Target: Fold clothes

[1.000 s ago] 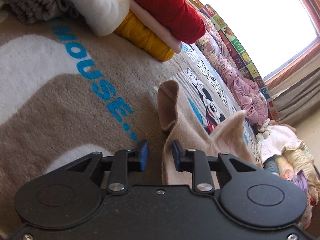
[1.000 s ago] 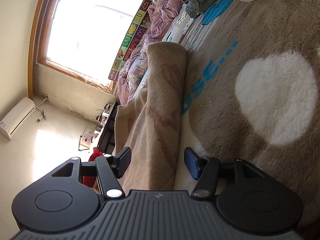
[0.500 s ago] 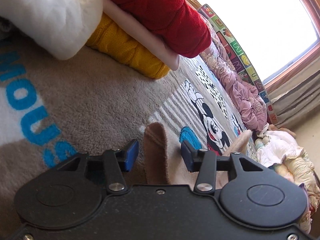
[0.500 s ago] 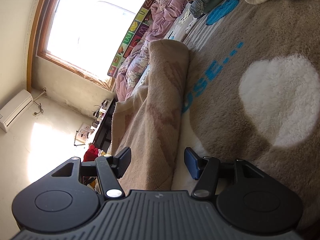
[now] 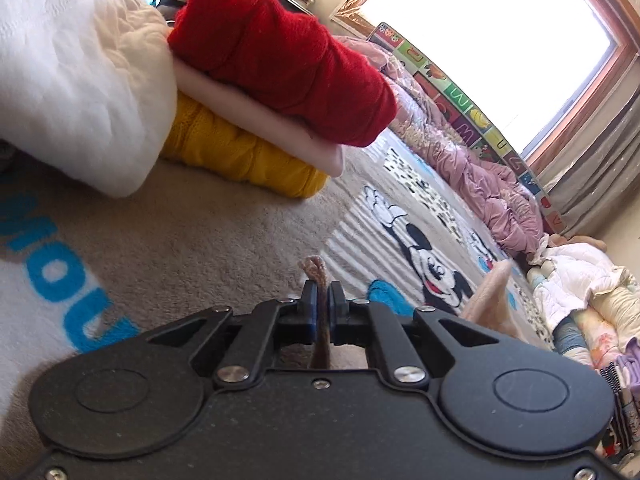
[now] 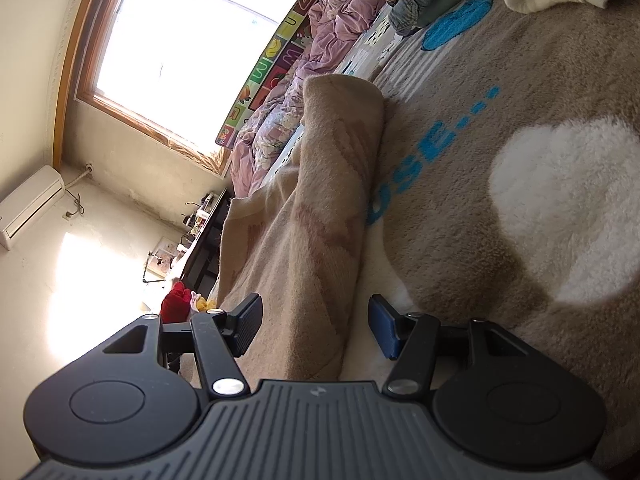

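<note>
1. The left gripper has its jaws pinched tight on an edge of the beige garment, which pokes up just past the pads.
2. The right gripper is spread wide, low over the rug; the same garment's rolled fold runs between its jaws and ahead, touching neither.

Bright wood-framed window lights a cream wall and beige Mickey rug.
</note>
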The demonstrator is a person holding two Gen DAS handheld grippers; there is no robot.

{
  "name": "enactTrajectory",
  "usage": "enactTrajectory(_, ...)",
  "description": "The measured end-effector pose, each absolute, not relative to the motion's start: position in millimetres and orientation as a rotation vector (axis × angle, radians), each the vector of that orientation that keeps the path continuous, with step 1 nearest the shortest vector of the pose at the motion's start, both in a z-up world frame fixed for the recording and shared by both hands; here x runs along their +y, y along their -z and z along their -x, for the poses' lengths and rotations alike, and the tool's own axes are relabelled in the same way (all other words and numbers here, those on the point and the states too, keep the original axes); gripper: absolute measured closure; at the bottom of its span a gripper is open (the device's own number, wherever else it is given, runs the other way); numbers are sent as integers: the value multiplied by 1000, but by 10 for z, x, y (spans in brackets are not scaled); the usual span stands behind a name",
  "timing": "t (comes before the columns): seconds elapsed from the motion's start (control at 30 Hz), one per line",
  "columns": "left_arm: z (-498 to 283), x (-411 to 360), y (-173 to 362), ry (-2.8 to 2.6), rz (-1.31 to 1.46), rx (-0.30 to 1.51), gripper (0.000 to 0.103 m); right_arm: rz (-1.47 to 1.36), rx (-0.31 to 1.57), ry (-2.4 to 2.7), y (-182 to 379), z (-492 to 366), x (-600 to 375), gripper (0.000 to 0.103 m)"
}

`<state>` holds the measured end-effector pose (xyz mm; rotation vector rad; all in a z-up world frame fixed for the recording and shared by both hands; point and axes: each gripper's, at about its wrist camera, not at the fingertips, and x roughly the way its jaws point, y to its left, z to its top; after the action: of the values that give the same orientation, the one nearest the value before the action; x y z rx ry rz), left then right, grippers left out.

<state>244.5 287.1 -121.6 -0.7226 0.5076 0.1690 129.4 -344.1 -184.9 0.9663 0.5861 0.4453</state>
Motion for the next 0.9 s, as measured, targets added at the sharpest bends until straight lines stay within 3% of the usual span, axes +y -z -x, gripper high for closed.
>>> enactTrajectory(0.23,-2502,2844,1268,-252,662,575,89,-955,586,-447,1839,-1288,-3428,45)
enactTrajectory(0.57,-2341,2735,1134,-318,596,602,86,-950,585,-446,1821,-1262,-3409,44)
enactTrajectory(0.63,-2262,2686,1080,-321,583,596,75,-952,585,-445,1817,-1255,-3407,44)
enactTrajectory(0.8,-2044,2421,895,-289,511,569,70,-963,589,-442,1816,-1229,-3421,44)
enactTrajectory(0.9,-1918,2095,775,-214,431,556,62,-972,592,-441,1812,-1201,-3433,44)
